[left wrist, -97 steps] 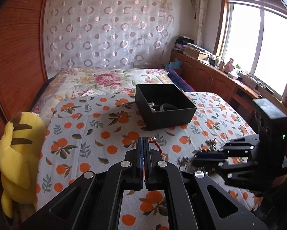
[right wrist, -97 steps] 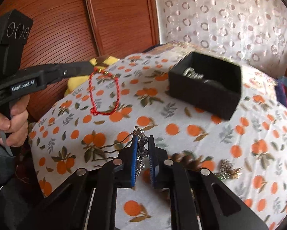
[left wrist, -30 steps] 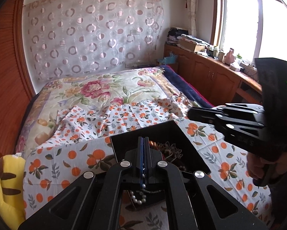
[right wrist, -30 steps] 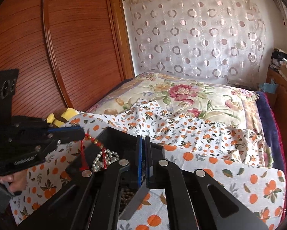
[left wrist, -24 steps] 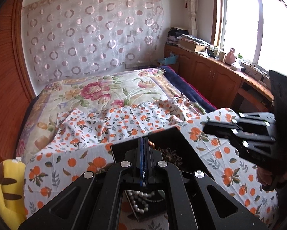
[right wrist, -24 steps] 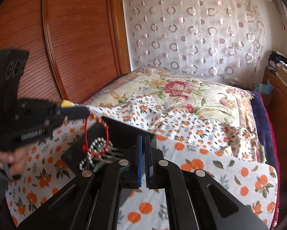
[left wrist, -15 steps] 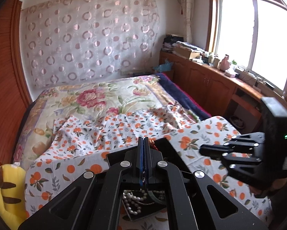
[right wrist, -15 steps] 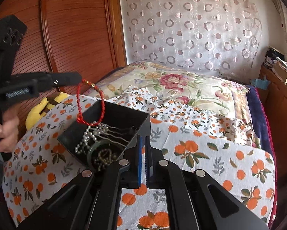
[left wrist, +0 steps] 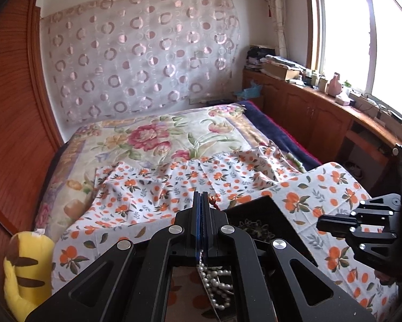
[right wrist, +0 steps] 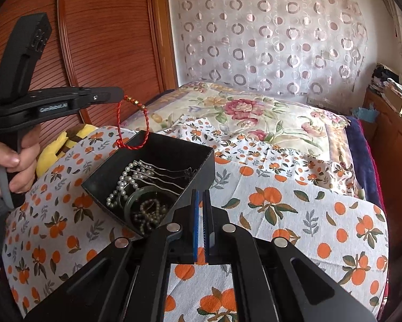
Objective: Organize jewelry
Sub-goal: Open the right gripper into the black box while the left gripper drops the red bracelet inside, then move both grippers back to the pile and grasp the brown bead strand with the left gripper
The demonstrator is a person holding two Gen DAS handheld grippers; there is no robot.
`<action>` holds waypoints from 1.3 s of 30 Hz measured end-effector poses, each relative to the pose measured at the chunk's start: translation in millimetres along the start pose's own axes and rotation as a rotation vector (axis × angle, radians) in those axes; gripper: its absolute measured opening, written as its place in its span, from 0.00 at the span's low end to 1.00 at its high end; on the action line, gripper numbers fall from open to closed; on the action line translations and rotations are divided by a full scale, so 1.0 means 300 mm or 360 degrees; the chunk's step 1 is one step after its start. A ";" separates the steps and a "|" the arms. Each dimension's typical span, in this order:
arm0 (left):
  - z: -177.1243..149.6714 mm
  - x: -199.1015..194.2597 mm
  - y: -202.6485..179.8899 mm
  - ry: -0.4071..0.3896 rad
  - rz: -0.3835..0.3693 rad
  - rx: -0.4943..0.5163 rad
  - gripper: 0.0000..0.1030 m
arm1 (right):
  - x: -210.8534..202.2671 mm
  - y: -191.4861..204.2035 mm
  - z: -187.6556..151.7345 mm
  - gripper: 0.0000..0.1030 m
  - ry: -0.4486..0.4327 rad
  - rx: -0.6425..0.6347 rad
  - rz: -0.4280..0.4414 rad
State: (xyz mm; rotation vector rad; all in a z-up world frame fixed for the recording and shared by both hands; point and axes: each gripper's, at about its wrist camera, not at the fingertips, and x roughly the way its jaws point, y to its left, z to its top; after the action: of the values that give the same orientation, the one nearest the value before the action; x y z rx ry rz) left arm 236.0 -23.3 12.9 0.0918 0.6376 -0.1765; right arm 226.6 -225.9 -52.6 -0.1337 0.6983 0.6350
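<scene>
While the red cord bracelet (right wrist: 133,123) hangs lengthwise from the pinching left gripper (right wrist: 120,97) | its low end is just over the far-left corner of the black box (right wrist: 158,177) | right gripper (right wrist: 203,222) pressed together, empty, near side.

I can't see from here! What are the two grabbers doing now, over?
Left gripper shut on red cord bracelet with gold beads, hanging over black open box. Right gripper shut, empty. Nothing in the way.
</scene>
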 end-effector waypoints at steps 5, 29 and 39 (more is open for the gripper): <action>-0.003 0.019 0.000 0.0015 0.0008 0.0017 0.01 | -0.001 0.006 -0.006 0.04 0.0010 0.0002 0.0002; -0.346 -0.224 -0.150 0.0108 -0.0189 0.0038 0.38 | -0.184 0.103 -0.274 0.10 0.0068 0.0104 -0.0055; -0.486 -0.215 -0.247 0.0271 -0.0306 0.0102 0.38 | -0.241 0.128 -0.380 0.14 0.0081 0.0148 -0.0105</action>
State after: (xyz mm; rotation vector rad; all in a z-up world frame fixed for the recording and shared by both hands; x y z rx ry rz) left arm 85.7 -66.9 -67.3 0.1081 0.8110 -0.3779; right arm 98.1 -267.6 -90.4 -0.0866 0.7684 0.5368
